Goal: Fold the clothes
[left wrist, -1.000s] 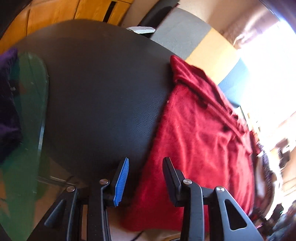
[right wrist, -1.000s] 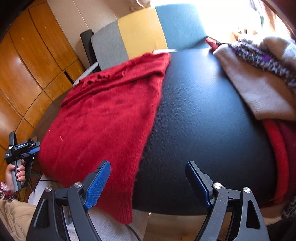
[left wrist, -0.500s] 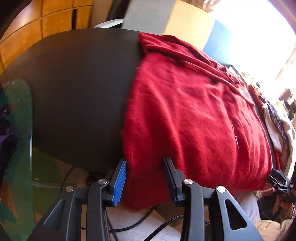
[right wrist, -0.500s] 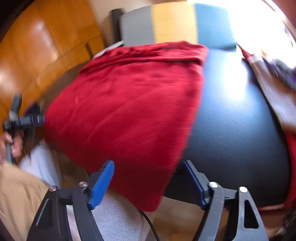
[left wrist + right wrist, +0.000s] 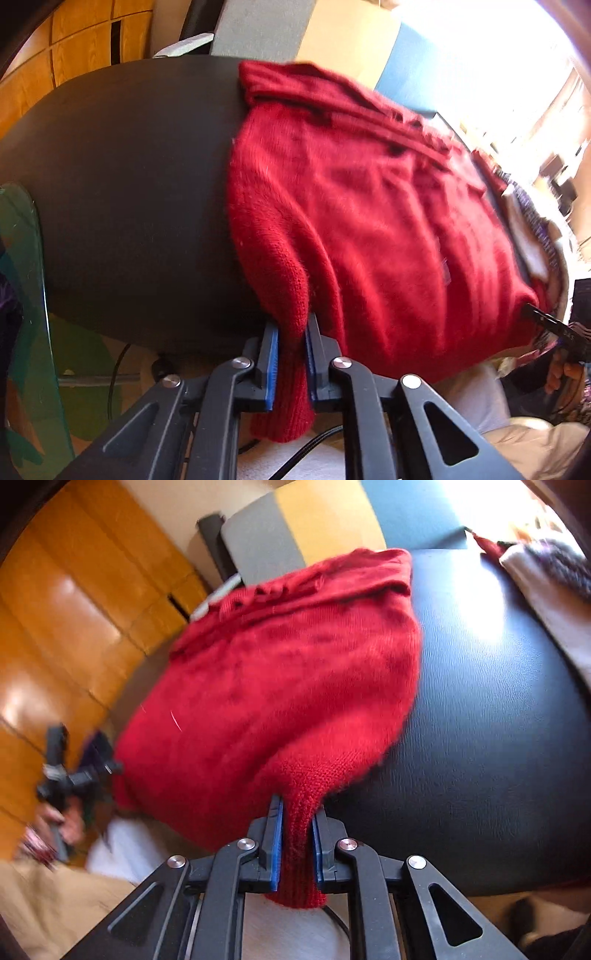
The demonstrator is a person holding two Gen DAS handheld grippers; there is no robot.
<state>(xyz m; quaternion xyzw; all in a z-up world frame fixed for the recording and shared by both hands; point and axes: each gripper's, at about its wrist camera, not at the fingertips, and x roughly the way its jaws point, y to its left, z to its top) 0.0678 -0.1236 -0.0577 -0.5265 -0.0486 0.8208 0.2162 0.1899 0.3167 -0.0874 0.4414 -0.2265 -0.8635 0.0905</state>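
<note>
Left wrist view: the left gripper (image 5: 291,354) has just closed its blue pads on one bottom corner of the red sweater (image 5: 369,206), the ribbed hem bunched between them and poking out below. In the right wrist view the right gripper (image 5: 297,845) has likewise just closed, pinching the other bottom corner, a tuft of hem hanging under the pads. The sweater lies flat on the black table (image 5: 122,177), its hem draped over the table's near edge toward the person and its neckline at the far side by the grey, yellow and blue chair (image 5: 314,528). Its long axis therefore runs straight away from both grippers, and each hand sits equally near its own corner, so a fold would likely mean carrying the hem forward over the body toward the neckline. The knit looks soft and fuzzy, thick, a little rumpled near the collar. A heap of other clothes (image 5: 546,576) rests on the table beyond the sweater's right edge.
</note>
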